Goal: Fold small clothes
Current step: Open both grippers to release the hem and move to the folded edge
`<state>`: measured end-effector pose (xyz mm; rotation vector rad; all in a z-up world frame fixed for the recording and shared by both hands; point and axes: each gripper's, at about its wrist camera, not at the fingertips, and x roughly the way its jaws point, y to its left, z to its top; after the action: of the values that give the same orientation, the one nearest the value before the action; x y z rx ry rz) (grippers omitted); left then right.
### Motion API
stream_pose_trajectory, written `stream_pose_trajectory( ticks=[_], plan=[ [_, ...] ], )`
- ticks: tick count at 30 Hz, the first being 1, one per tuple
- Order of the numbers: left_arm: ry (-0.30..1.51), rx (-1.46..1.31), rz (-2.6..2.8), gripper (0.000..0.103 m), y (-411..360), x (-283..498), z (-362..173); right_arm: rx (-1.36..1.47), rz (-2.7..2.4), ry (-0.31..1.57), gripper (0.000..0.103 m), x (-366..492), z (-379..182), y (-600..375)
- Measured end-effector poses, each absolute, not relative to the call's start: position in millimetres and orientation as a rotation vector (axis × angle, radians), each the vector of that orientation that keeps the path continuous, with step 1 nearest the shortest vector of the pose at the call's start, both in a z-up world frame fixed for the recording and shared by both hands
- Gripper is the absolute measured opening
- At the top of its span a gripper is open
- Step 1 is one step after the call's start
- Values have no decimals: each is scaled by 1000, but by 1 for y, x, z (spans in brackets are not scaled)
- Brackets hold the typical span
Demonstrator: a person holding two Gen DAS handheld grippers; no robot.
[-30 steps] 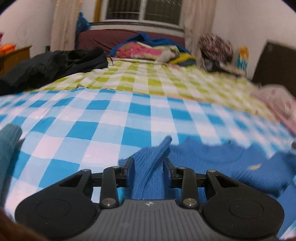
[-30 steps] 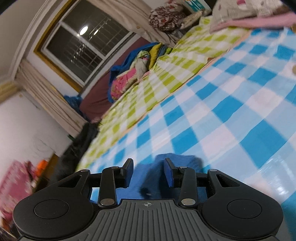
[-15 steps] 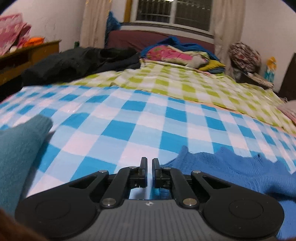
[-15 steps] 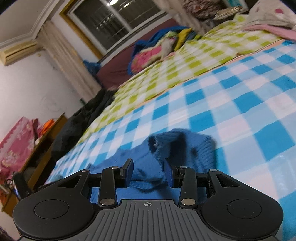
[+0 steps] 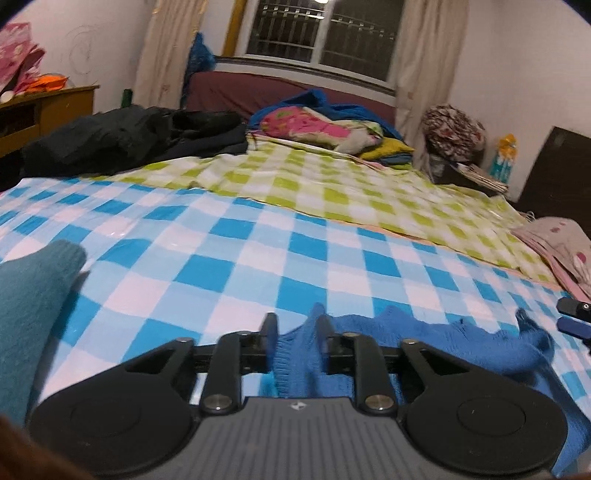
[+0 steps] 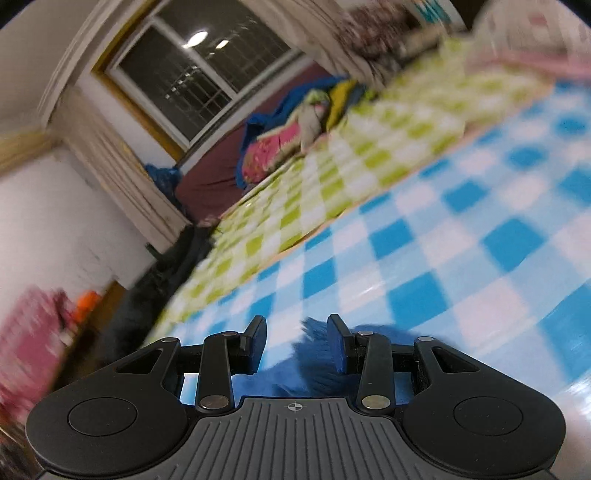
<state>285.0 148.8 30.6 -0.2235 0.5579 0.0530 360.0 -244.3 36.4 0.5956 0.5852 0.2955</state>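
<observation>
Barred dark window (image 5: pixel 325 33) between cream curtains (image 5: pixel 162 55), white walls (image 5: pixel 517 66).

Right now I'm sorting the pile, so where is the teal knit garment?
In the left wrist view the teal knit garment lies at the far left edge on the blue checked sheet, left of the left gripper and apart from the blue sweater.

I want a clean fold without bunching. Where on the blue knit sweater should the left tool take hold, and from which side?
Grip the raised edge of the blue knit sweater that stands between the open fingers of the left tool. Come in low along the checked sheet from the near side: that peak sticks up off the sheet, so the fingers can probably close on it alone.
</observation>
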Motion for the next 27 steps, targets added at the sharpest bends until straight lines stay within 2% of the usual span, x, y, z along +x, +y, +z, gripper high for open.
stream_pose_trajectory(
  ticks=[5,11,17,22,24,27],
  plan=[
    [575,-180,38,34,139,290,22,474,318,603,37,341,31,-247],
    [635,14,140,33,124,309,6,326,385,698,36,345,15,-217],
    [681,-3,227,25,143,302,-7,303,264,729,29,350,-2,-223],
    [642,-111,204,25,155,287,0,281,260,684,34,341,11,-222],
    [601,-139,171,26,154,283,9,257,251,655,34,341,17,-219],
    [590,-113,130,37,146,292,14,259,245,658,34,346,18,-218]
  ],
)
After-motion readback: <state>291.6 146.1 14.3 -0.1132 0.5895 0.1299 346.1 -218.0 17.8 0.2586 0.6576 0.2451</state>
